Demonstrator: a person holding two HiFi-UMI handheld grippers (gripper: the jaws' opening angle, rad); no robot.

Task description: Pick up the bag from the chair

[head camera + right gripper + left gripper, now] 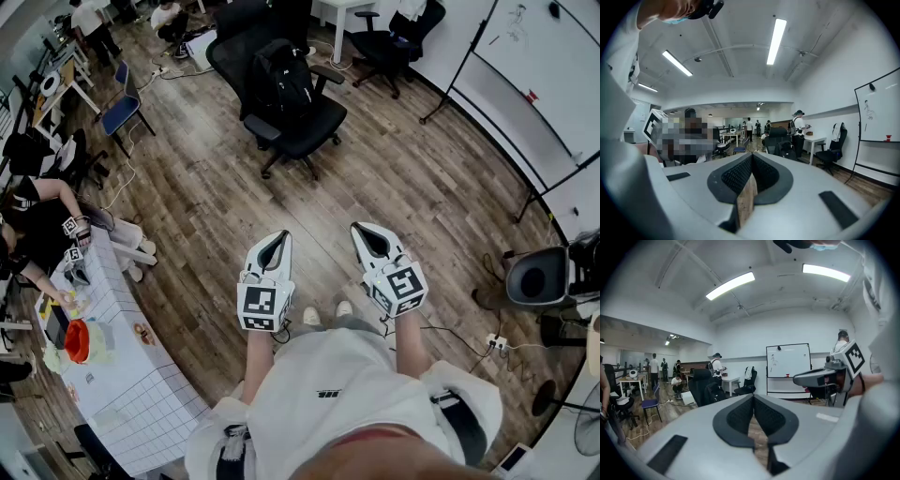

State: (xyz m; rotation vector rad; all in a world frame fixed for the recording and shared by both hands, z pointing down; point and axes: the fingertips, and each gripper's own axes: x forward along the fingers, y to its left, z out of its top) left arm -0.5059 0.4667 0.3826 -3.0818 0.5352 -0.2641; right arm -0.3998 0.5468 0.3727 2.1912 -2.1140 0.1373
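The left gripper (pixel 279 238) and right gripper (pixel 364 231) are both closed and empty, side by side above the wood floor (pixel 422 187). Well ahead of them, the black bag (pixel 281 80) sits upright on the chair (pixel 317 129), against its backrest.

Bare floor (pixel 375 192) lies open up to the chair (pixel 319 124)

Wood floor (pixel 422 187), whiteboard (pixel 553 75) (tube lights (pixel 730 285) overhead)

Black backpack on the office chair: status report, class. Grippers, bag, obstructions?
Left gripper shut, empty; right gripper shut, empty. Black backpack sits on black office chair, untouched, ahead. Wood floor between, nothing blocking.
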